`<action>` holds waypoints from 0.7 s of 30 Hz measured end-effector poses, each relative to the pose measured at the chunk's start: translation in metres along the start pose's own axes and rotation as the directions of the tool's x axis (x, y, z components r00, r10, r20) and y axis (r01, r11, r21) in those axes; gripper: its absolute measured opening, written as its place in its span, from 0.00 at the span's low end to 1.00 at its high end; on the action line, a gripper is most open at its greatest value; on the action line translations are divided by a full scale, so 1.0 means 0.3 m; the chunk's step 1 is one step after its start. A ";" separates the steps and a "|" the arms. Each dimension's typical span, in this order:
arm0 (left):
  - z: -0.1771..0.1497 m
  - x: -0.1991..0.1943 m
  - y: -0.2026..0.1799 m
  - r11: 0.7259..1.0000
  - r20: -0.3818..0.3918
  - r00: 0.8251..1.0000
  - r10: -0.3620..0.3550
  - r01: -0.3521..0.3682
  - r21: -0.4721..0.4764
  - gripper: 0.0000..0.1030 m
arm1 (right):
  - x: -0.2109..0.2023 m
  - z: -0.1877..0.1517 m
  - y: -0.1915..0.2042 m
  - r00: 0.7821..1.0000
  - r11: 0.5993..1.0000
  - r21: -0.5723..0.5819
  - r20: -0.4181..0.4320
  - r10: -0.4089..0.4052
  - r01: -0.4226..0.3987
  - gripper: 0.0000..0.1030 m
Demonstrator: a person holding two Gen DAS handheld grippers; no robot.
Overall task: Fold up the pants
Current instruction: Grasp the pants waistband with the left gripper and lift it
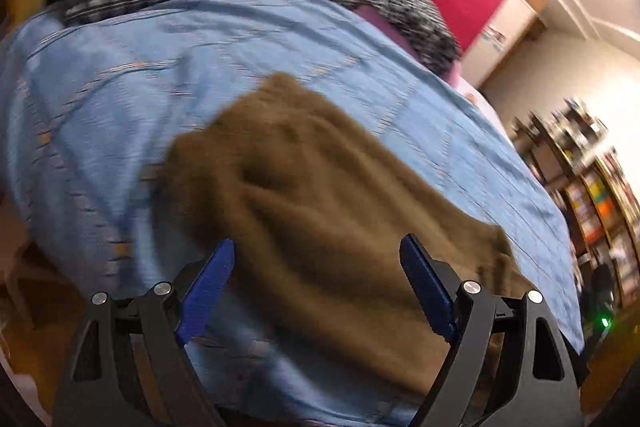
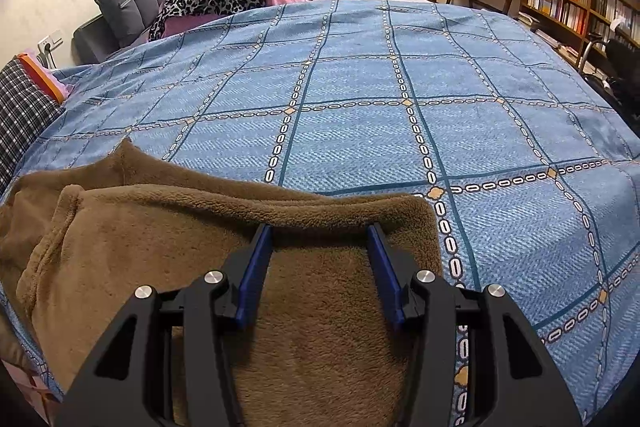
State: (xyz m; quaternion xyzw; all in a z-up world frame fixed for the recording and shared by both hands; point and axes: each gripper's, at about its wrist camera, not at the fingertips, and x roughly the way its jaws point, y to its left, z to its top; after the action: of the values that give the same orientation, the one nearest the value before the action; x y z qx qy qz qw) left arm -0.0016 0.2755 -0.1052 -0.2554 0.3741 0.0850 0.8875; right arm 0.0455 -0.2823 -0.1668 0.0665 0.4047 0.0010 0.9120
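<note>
Because the brown fuzzy pants (image 2: 168,227) lie in soft layers at the near edge of the bed, on the blue checked blanket (image 2: 400,87), we think one fold is made and more folds are left. Our right tool (image 2: 320,239) hangs over them, spread wide and holding nothing. Our left tool (image 1: 316,255) is wide too. We can read no words or labels anywhere.
</note>
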 end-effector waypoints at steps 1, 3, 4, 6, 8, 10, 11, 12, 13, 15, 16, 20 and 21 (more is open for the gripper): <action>0.005 0.001 0.026 1.000 0.005 1.000 0.018 -0.018 -0.020 0.82 | 0.000 0.000 0.002 1.000 1.000 -0.001 0.000 -0.004 0.004 0.49; 0.008 0.003 0.067 0.998 0.005 0.999 0.042 -0.042 -0.041 0.82 | 0.000 0.000 0.004 1.000 1.000 -0.004 -0.001 -0.009 0.009 0.49; 0.009 0.014 0.074 0.998 -0.005 0.999 0.048 -0.048 -0.043 0.82 | 0.000 0.000 0.005 1.000 1.000 -0.006 -0.002 -0.012 0.012 0.49; 0.010 0.040 0.100 0.997 -0.031 0.999 0.031 -0.033 -0.066 0.82 | 0.000 0.001 0.005 1.000 1.000 -0.008 -0.003 -0.015 0.015 0.50; 0.013 0.073 0.132 0.993 -0.053 0.998 -0.028 0.021 -0.120 0.82 | 0.001 0.001 0.004 1.000 1.000 -0.008 -0.003 -0.017 0.017 0.50; 0.021 0.095 0.152 0.986 -0.050 0.997 -0.058 0.050 -0.161 0.82 | 0.001 0.000 0.004 1.000 1.000 -0.006 -0.001 -0.017 0.017 0.50; 0.025 0.103 0.159 0.981 -0.041 0.996 -0.082 0.073 -0.181 0.83 | 0.001 -0.001 0.005 1.000 1.000 -0.006 -0.001 -0.017 0.017 0.50; 0.029 0.109 0.166 0.976 -0.027 0.994 -0.105 0.098 -0.197 0.84 | 0.001 -0.001 0.005 1.000 1.000 -0.005 0.000 -0.017 0.017 0.50; 0.036 0.114 0.175 0.967 -0.013 0.991 -0.130 0.124 -0.222 0.84 | 0.001 -0.002 0.004 1.000 1.000 -0.005 0.000 -0.017 0.017 0.50; 0.054 0.120 0.184 0.953 0.007 0.986 -0.165 0.162 -0.255 0.84 | 0.001 -0.001 0.005 1.000 1.000 -0.005 0.001 -0.019 0.019 0.50; 0.066 0.125 0.187 0.948 0.017 0.984 -0.180 0.178 -0.265 0.84 | 0.001 -0.001 0.005 1.000 1.000 -0.005 0.002 -0.018 0.018 0.50; 0.085 0.129 0.172 0.941 0.037 0.979 -0.203 0.205 -0.270 0.84 | 0.000 -0.001 0.006 1.000 1.000 -0.003 0.003 -0.017 0.017 0.50; 0.095 0.141 0.165 0.942 0.034 0.979 -0.201 0.203 -0.269 0.84 | 0.000 -0.001 0.005 1.000 1.000 -0.003 0.003 -0.017 0.017 0.50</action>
State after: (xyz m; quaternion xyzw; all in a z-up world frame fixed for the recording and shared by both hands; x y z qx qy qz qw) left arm 0.0290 0.3309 -0.1379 -0.4111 0.3281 0.0448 0.8493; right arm 0.0454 -0.2808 -0.1667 0.0616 0.4037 -0.0063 0.9128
